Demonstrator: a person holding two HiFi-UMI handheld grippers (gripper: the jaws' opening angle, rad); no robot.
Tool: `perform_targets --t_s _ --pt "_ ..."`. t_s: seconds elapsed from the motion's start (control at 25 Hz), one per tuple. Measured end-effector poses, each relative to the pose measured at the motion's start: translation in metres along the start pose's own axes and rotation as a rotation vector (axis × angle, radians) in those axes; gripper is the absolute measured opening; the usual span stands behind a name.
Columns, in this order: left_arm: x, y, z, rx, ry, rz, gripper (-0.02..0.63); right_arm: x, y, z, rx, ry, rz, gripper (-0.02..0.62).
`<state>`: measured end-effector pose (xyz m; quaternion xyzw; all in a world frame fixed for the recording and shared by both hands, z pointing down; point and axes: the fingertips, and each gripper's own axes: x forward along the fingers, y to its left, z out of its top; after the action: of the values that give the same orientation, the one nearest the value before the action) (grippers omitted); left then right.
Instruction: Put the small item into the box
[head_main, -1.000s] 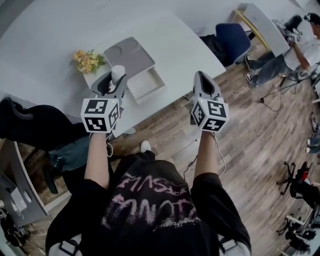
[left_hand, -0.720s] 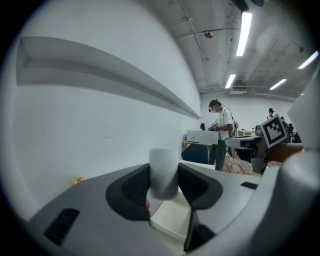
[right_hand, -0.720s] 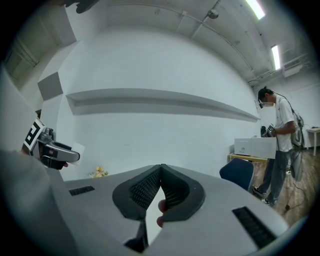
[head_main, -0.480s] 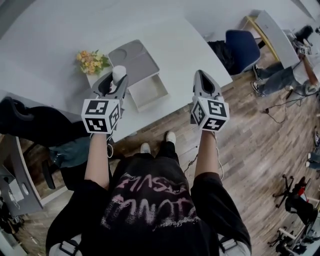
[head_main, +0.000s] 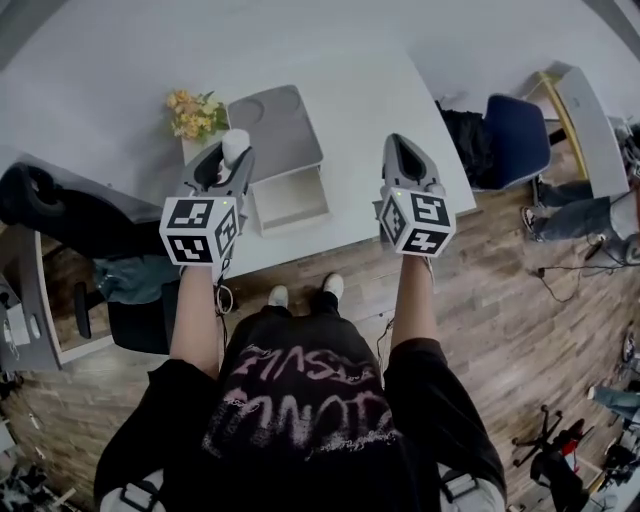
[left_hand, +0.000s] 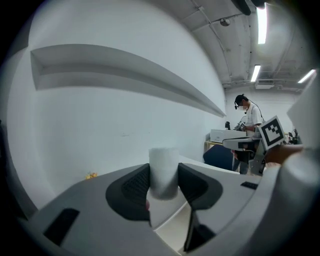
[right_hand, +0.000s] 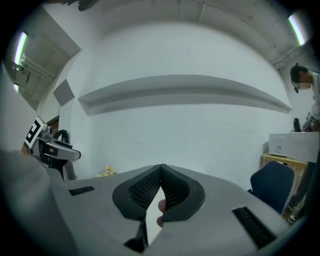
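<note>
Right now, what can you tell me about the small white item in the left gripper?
The small white item is a short, plain cylinder with a matte, slightly fuzzy-looking surface and no print. It stands upright, pinched at its sides between the two dark ribbed pads of the left gripper, its top rising above them. Only the pads touch it. The head view shows it held in the air over the white table, just left of the open box.
</note>
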<state>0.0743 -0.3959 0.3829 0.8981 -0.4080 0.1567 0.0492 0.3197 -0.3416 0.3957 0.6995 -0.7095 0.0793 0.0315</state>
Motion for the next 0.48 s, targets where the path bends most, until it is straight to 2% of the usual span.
perform_targets --t_s 0.24,0.48 --pt "0.007 0.003 0.005 -0.027 -0.005 0.093 0.173 0.033 -0.002 0.005 -0.015 0.000 0.105 0.009" --pt "-0.001 0.015 0.004 -0.041 -0.006 0.177 0.173 0.059 0.015 0.009 -0.021 0.004 0.203 0.009"
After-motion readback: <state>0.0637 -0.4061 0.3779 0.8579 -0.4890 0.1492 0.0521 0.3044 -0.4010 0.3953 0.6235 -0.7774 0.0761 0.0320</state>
